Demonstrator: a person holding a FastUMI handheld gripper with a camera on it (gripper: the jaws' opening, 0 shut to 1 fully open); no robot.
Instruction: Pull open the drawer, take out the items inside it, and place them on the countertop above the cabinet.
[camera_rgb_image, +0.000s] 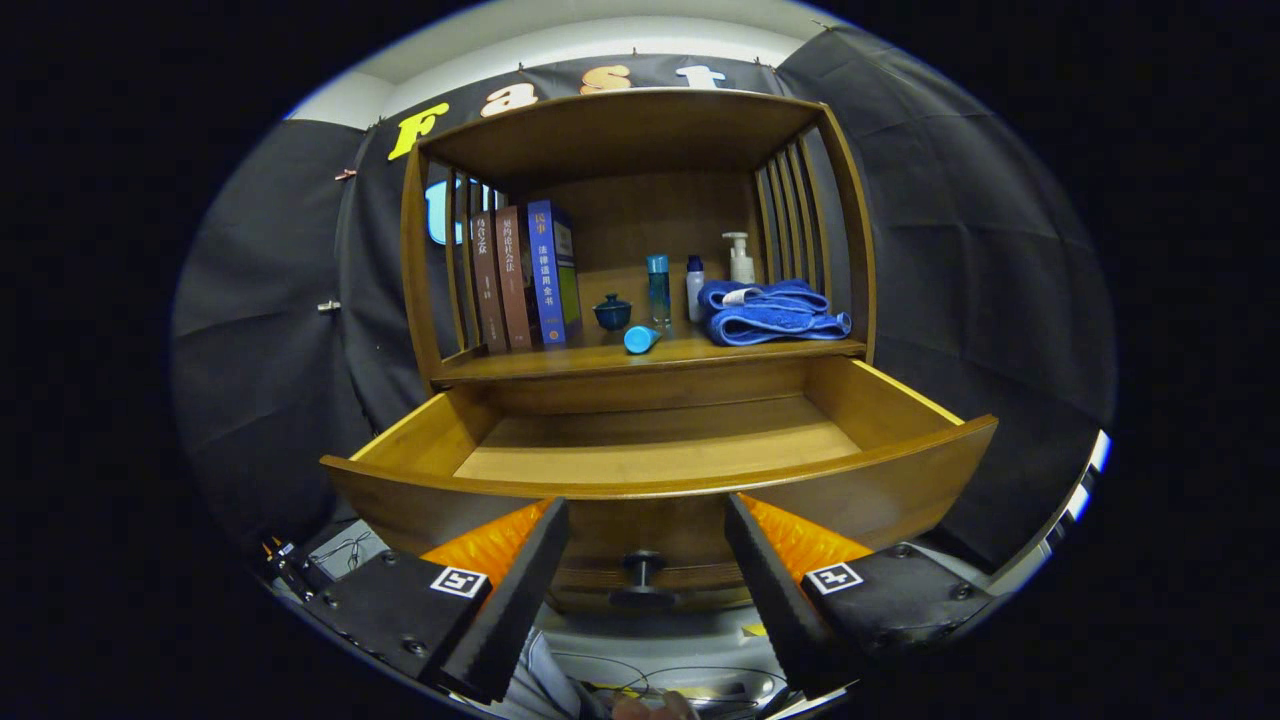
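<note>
The drawer (660, 440) stood pulled out of the cabinet (640, 250), and its visible floor looked bare; the front wall hid the strip nearest the gripper (647, 520). The gripper was released, fingers spread with nothing between them, and the knob (643, 568) sat in the gap just ahead. On the countertop (650, 358) above the drawer lay a blue cylinder (641, 338) on its side, a lidded cup (612, 312) just behind it, bottles (658, 287) upright further back, books (525, 275) to their left and a folded towel (770, 312) to their right. The pump bottle (740, 258) was partly hidden behind the towel.
</note>
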